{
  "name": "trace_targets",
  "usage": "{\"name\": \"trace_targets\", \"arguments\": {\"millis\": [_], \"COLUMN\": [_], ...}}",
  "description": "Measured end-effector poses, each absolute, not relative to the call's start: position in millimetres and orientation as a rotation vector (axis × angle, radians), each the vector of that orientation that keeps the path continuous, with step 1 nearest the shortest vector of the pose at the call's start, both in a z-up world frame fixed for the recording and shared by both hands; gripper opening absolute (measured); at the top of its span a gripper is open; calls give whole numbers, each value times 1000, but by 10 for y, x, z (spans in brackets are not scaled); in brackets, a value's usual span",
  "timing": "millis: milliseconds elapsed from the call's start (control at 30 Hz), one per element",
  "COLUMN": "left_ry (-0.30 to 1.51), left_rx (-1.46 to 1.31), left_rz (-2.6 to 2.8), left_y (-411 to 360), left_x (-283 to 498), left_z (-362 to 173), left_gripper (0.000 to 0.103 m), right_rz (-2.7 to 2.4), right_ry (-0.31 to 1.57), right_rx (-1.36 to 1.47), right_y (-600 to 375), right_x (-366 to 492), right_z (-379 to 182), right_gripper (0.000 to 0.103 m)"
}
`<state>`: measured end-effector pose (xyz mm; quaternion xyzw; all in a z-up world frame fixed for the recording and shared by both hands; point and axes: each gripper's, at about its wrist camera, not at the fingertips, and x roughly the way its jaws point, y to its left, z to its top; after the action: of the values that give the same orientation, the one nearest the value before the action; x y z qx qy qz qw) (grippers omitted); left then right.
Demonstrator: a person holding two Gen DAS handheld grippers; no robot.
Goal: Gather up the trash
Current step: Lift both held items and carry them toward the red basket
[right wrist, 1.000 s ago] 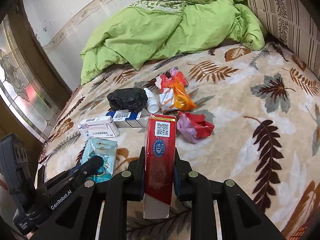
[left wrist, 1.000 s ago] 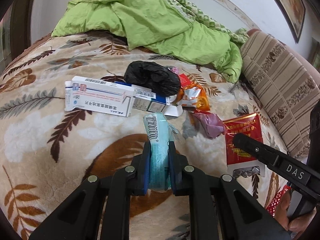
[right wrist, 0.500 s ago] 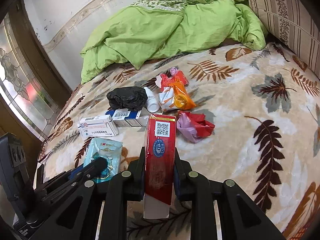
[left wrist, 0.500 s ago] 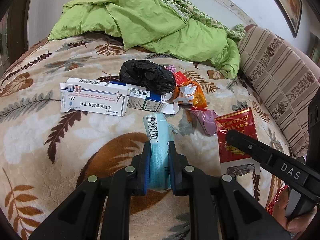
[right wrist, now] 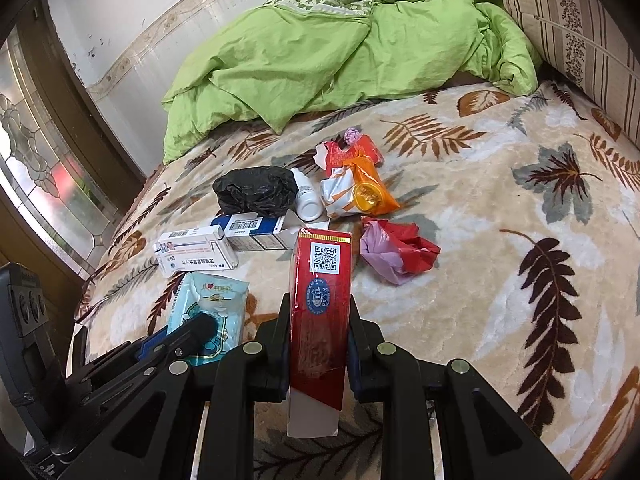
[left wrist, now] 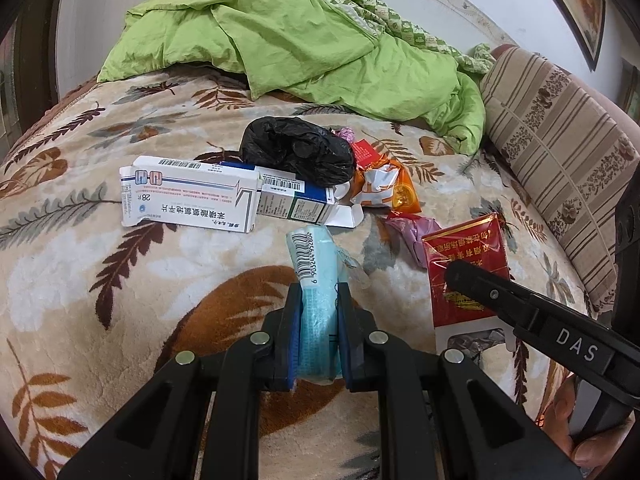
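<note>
My left gripper (left wrist: 318,300) is shut on a light blue tissue pack (left wrist: 316,276), held above the bed; it also shows in the right wrist view (right wrist: 208,312). My right gripper (right wrist: 320,312) is shut on a red carton (right wrist: 322,300), also seen in the left wrist view (left wrist: 466,268). Ahead on the blanket lies a trash pile: a white medicine box (left wrist: 188,200), a blue-white box (left wrist: 292,202), a black plastic bag (left wrist: 300,150), an orange wrapper (right wrist: 360,194), a white bottle (right wrist: 306,196) and a crumpled red-pink bag (right wrist: 396,254).
A leaf-patterned blanket (left wrist: 100,280) covers the bed. A crumpled green quilt (left wrist: 300,40) lies at the back. A striped pillow (left wrist: 560,148) lies along the right side. A stained-glass window (right wrist: 36,168) is at the left.
Both grippers, each still holding its item, have pulled back a little from the trash pile. The pile itself has not moved.
</note>
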<state>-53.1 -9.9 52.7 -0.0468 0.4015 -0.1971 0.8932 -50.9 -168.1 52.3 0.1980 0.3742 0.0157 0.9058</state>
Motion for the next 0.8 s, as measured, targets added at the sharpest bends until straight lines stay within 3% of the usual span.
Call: {"name": "trace_targets", "arguments": {"millis": [800], "left_ry": [699], "left_rx": [30], "left_rz": [-350], "left_y": [-183], "left_x": [-883], "left_z": [720], "left_gripper": [15], "right_rz": [-7], "right_ry": [704], "right_rx": [386], "right_y": [-1743], "right_x": [-808], "right_z": [685], "right_gripper": [23]}}
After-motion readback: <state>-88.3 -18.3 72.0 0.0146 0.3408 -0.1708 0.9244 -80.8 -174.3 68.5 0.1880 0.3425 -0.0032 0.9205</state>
